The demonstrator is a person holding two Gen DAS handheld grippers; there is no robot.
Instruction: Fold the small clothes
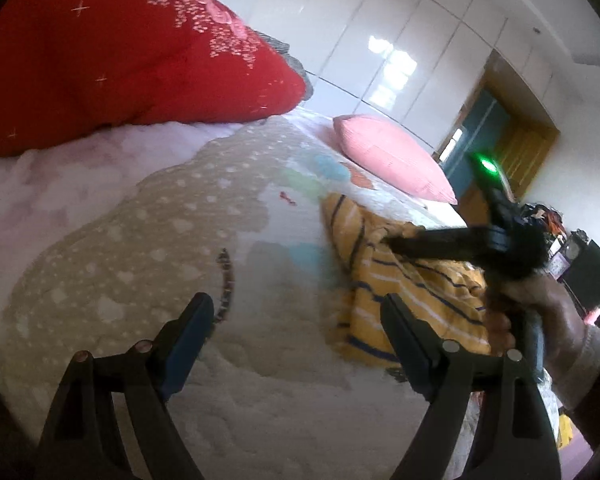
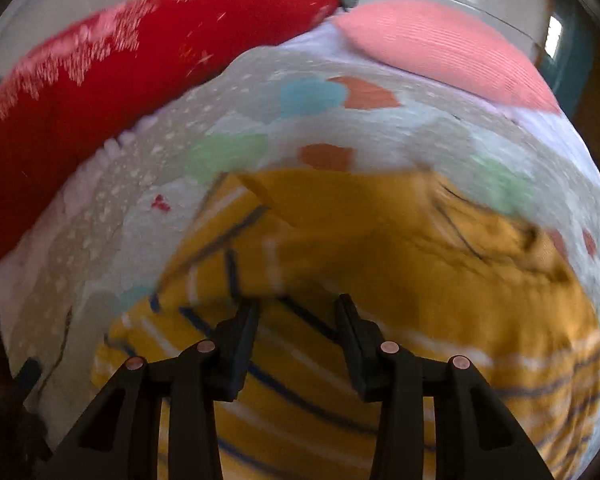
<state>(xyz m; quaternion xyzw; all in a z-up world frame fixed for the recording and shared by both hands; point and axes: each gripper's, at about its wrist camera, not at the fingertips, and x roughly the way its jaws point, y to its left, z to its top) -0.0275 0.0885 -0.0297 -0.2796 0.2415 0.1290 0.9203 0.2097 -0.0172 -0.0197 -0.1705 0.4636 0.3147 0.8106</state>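
A yellow garment with dark blue and white stripes lies crumpled on the bed. In the right wrist view it fills the middle, partly folded over itself. My left gripper is open and empty above the bedspread, to the left of the garment. My right gripper is open, its fingertips just above the garment's striped part. In the left wrist view the right gripper's tips rest at the garment's top; whether they touch it I cannot tell.
A patterned quilt covers the bed. A red pillow lies at the far left and a pink pillow at the far end. White wardrobe doors and a doorway stand beyond.
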